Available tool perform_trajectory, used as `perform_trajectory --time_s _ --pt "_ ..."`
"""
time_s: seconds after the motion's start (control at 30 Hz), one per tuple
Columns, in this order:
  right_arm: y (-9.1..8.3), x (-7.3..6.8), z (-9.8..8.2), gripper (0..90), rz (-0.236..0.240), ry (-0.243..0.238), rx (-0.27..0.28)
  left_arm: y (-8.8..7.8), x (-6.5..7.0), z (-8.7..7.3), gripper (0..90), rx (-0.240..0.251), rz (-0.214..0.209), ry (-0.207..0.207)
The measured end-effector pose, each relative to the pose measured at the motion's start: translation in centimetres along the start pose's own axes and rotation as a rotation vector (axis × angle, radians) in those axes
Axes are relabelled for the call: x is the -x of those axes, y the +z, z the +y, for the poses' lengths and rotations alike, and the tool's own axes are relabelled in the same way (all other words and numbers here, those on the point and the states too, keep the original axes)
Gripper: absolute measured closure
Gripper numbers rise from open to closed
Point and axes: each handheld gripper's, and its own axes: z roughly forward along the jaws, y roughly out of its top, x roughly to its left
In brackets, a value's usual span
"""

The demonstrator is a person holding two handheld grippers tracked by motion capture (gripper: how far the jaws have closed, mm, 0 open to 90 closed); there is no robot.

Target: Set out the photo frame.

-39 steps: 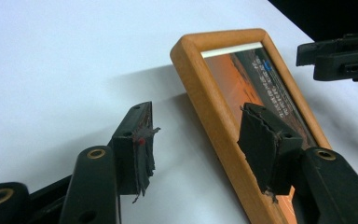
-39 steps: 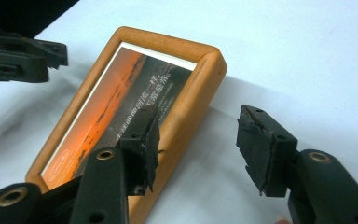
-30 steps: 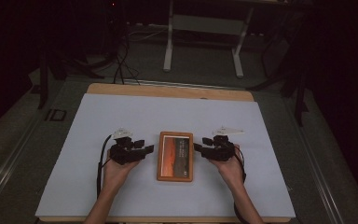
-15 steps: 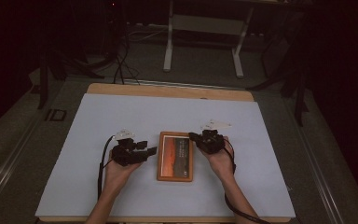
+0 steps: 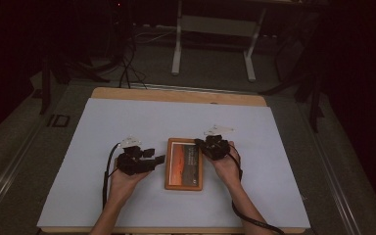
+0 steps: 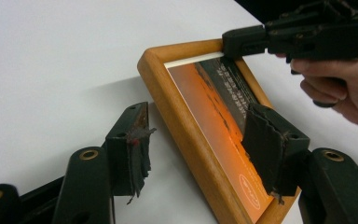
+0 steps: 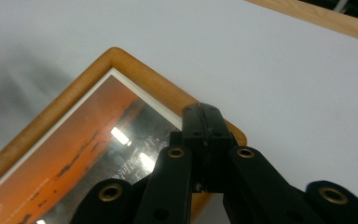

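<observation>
- Seen from the high view, a white desk (image 5: 127, 122) holds a wooden picture frame (image 5: 184, 163) lying flat near its middle, with an orange print inside. The left gripper (image 5: 144, 161) sits just beside the frame's left edge, held by the person's left hand (image 5: 120, 181). The right gripper (image 5: 210, 146) rests at the frame's upper right corner, held by the right hand (image 5: 227, 166). Both forearms enter from the bottom edge.
- Along the left gripper view, the left gripper (image 6: 196, 144) has its two black fingers (image 6: 130, 144) spread wide apart. One sits over the bare desk (image 6: 51, 56), the other over the print, with the frame's (image 6: 186, 126) long wooden side between them. Farther off, the right gripper (image 6: 242, 42) touches the frame's far corner, a hand (image 6: 340, 84) behind it.
- Along the right gripper view, the right gripper (image 7: 204, 123) has its fingers pressed together with no gap, their tips lying over the frame's (image 7: 74, 100) wooden edge near a rounded corner. Whether they pinch that edge is unclear. White desk (image 7: 284, 70) surrounds the frame.
</observation>
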Motion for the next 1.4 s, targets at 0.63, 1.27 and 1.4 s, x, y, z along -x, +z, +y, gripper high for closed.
perform_trajectory --time_s 0.63,1.27,1.4 --pt "0.1 2.3 -2.0 90.0 -0.019 0.080 -0.034 0.1 0.7 0.2 40.8 -0.004 -0.016 -0.001" --pt "0.5 2.8 -2.6 90.0 -0.026 0.095 -0.060 1.1 3.7 -0.1 32.3 -0.040 -0.083 0.016" --pt "0.5 2.8 -2.6 90.0 -0.024 0.097 -0.060 1.6 4.4 -0.4 24.6 -0.063 -0.072 0.017"
